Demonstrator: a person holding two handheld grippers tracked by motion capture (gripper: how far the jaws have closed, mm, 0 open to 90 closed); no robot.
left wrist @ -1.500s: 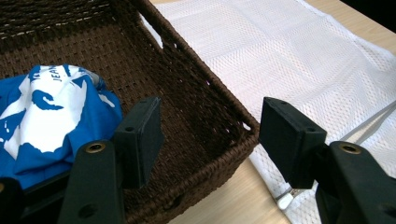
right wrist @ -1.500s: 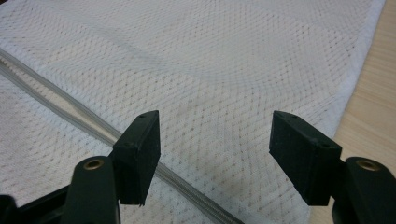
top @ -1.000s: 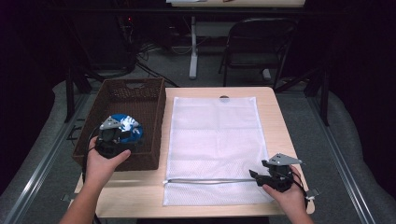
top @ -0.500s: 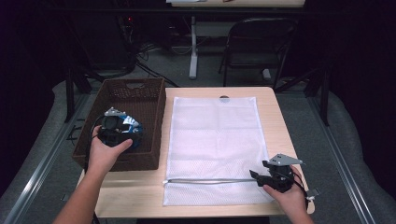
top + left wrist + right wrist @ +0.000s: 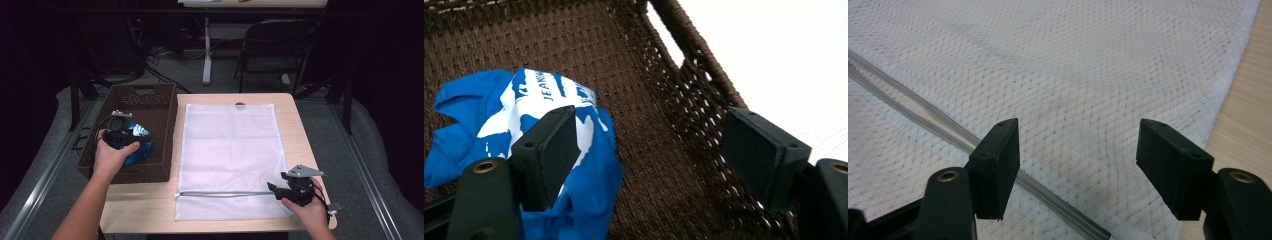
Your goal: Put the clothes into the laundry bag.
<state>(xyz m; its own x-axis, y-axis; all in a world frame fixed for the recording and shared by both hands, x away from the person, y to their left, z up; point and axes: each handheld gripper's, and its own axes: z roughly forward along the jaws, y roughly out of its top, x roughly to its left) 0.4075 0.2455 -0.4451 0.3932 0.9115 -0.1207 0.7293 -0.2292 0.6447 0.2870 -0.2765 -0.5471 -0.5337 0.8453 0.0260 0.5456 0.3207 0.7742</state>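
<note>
A blue and white cloth [image 5: 499, 115] lies crumpled on the floor of the brown wicker basket [image 5: 664, 90]. My left gripper [image 5: 654, 150] hangs over the basket floor, and its jaws have just been opening. They stand wide, with bare wicker between them and the cloth beside and under the left pad [image 5: 559, 145]. From above, the left gripper [image 5: 131, 139] sits just left of the cloth [image 5: 140, 149]. My right gripper [image 5: 1078, 160] is open over the white mesh bag [image 5: 1088, 65], just above its grey zipper [image 5: 948, 130], at the bag's near right corner [image 5: 274, 189].
The basket [image 5: 145, 97] stands at the table's left edge, with the mesh bag [image 5: 230, 140] flat beside it. The zipper [image 5: 225, 194] runs across the bag's near end. Bare wood table [image 5: 295, 125] shows to the right. A folding chair [image 5: 280, 45] stands beyond the table.
My left hand has drawn back toward the basket's left and far side, and the blue cloth now lies apart from the gripper. The right hand has stayed where it was.
</note>
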